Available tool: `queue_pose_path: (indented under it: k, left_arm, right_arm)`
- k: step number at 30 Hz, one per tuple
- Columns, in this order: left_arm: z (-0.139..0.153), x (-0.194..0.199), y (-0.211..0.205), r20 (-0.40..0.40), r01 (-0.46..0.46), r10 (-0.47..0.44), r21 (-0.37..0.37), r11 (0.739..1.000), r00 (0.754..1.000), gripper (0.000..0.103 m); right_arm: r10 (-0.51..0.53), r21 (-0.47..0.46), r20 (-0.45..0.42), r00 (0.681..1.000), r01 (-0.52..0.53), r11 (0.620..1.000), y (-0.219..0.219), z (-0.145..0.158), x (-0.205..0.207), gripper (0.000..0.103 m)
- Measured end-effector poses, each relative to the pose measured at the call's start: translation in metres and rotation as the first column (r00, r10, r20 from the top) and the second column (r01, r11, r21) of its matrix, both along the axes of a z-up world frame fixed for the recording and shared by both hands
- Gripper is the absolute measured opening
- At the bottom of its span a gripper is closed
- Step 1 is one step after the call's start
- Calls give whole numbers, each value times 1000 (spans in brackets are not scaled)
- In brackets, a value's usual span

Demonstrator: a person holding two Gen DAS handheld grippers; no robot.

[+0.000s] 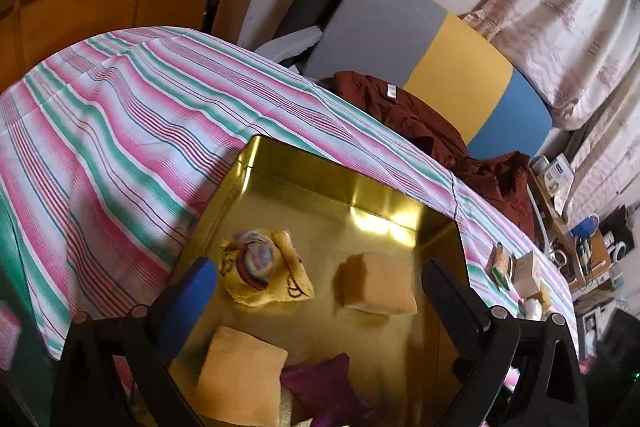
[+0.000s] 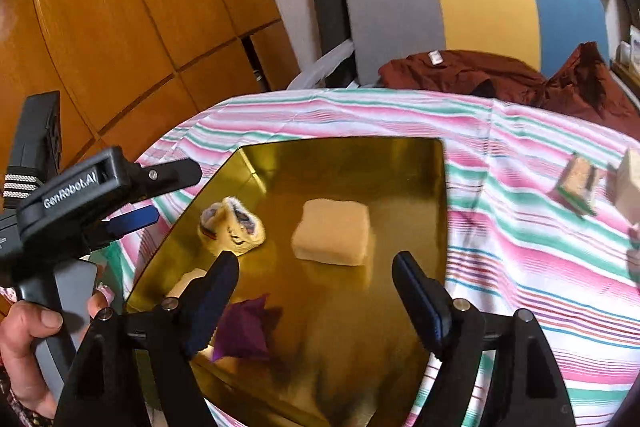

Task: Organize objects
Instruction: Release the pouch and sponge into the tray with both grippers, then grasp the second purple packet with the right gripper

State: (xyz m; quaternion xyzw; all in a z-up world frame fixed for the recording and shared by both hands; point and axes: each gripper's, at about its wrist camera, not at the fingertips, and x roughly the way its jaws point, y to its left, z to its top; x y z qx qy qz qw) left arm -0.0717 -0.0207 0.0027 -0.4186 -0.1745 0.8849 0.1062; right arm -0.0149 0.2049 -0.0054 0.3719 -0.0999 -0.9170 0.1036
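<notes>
A gold metal tray (image 1: 304, 183) (image 2: 344, 159) sits on the striped tablecloth. In it lie a tan sponge block (image 1: 378, 285) (image 2: 334, 231), a second tan block (image 1: 240, 371), a yellow printed pouch (image 1: 264, 267) (image 2: 232, 227) and a purple cloth piece (image 1: 324, 387) (image 2: 244, 331). My left gripper (image 1: 320, 283) is open and empty above the tray; it also shows at the left in the right wrist view (image 2: 168, 193). My right gripper (image 2: 316, 275) is open and empty over the tray's near part.
Small boxes (image 1: 516, 271) (image 2: 580, 183) lie on the cloth (image 1: 120, 115) right of the tray. A maroon garment (image 1: 440, 131) (image 2: 500, 75) lies at the far edge before a grey, yellow and blue cushion (image 2: 476, 7). Wooden cupboards (image 2: 132, 7) stand at left.
</notes>
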Motion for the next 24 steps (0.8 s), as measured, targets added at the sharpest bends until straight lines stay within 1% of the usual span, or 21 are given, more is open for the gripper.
queue_pose_path:
  k: [5, 8, 10, 19, 21, 24]
  left_arm:
    - [-3, 4, 18, 8, 74, -74, 5, 997, 997, 103]
    - [-4, 9, 33, 7, 132, -132, 14, 991, 991, 103]
    - [-4, 13, 43, 3, 167, -167, 6, 986, 986, 103]
    - [-8, 32, 85, 0, 297, -298, -43, 954, 955, 103]
    - [-8, 35, 92, -1, 317, -318, -48, 947, 948, 103]
    - [-9, 41, 101, -1, 345, -345, -53, 937, 939, 103]
  right_arm:
    - [-47, 5, -33, 998, 47, 999, 22, 8, 13, 80]
    - [-100, 5, -47, 994, 101, 995, 39, 10, 21, 80]
    - [-134, 1, -48, 990, 134, 991, 52, 9, 26, 80]
    - [-248, 9, 11, 969, 247, 969, 100, -9, 44, 80]
    - [-263, 23, 19, 965, 263, 965, 109, -14, 50, 80]
    - [-298, 71, 28, 954, 295, 953, 124, -20, 62, 80]
